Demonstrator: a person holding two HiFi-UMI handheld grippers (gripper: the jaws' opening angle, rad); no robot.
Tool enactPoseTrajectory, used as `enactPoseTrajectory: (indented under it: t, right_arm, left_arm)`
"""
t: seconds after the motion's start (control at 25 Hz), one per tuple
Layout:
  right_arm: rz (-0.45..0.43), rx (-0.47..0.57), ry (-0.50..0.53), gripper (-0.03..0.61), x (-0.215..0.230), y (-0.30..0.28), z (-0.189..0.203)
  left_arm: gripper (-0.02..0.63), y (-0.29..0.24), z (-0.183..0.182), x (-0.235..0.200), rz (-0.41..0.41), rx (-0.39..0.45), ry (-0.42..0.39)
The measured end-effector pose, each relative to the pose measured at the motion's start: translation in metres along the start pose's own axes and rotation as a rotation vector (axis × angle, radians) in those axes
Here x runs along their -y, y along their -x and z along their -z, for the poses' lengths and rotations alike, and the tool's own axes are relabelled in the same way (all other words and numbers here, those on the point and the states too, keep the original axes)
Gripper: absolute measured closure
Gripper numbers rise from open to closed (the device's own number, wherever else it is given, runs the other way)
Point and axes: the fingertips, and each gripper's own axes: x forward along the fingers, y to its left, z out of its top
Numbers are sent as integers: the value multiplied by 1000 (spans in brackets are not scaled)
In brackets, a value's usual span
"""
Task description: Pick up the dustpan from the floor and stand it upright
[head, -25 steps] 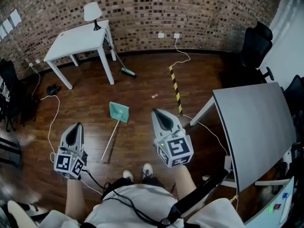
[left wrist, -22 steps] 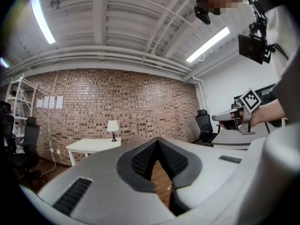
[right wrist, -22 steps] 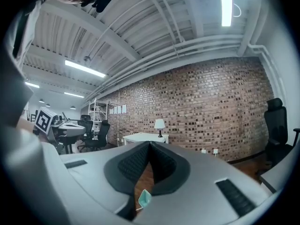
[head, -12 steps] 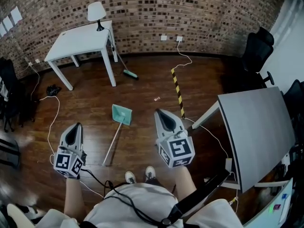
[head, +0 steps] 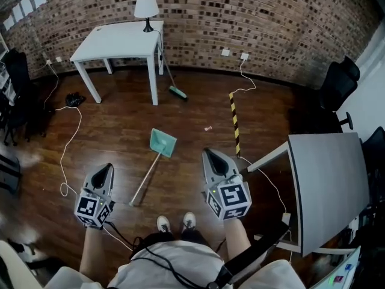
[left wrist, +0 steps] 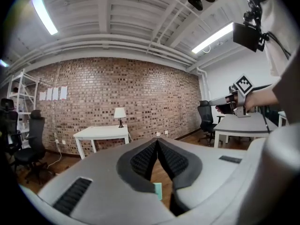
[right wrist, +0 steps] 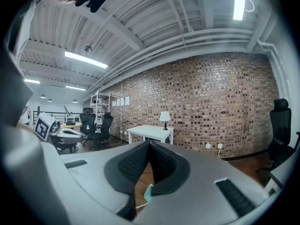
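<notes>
Person's shoes sat at the bottom of the head view, with both grippers held out in front, roughly level. Left gripper: jaws together, nothing between them; its own view showed the pads meeting at the tip. Right gripper: same, jaws closed and empty. Neither touched anything.

Dustpan lay flat on the wood floor ahead of the feet, between the two grippers in the head view but beyond them. Teal pan end pointed away toward the wall. The pale handle ran back toward the person, its end nearer the left gripper. A sliver of teal showed under the jaws in both gripper views.

Further out: striped tape on the floor right of the pan, and grey desk off to the right. A broom leaned by the white table, lamp on top, brick wall behind.

Step, my read: approach, pick not started. Next move needs one gripper's jaws spread first, then brought down to the handle. It's a thin stick flat on the floor, so the jaws must straddle it crosswise. Left looked better placed. Then lift and swing the handle up.
</notes>
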Motion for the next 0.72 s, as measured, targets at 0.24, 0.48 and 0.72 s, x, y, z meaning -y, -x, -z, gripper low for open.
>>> enactPoseTrajectory:
  t: [0.24,0.48,0.72]
  right_arm:
    - [-44,-30,32,594,-38,-31,12]
    - [-29,-94,51,548,-55,-67,48]
    - [-123,-228,63,548,-80,-125,126]
  left_arm:
    - [586,22,37,-24,-38,13,89]
    - [541,41,108,-53,-39,1,246]
    - [506,43,209,-81,-80,-126,265]
